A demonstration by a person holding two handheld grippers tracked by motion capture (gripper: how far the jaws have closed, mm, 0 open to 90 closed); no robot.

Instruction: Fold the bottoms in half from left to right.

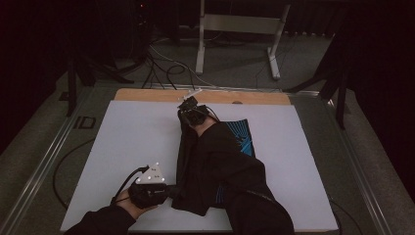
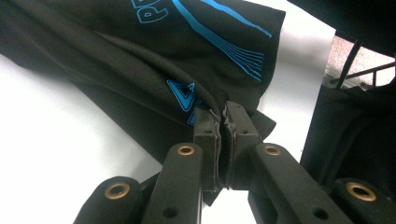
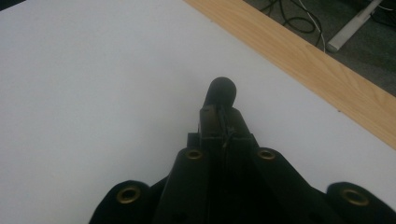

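Both hand-held grippers, left [image 2: 223,122] & right [image 3: 219,112], are clamped on the black shirt [image 1: 215,161], folded approx. halfway lengthwise on the table [image 1: 132,142]; more folds prob. left.

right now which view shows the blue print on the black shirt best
The left gripper view: the blue print on the black shirt is close and sharp, with lettering and lines, just past the left gripper clamped on the cloth. The high view shows a small blue patch beside the sleeve. The right gripper view shows white table.
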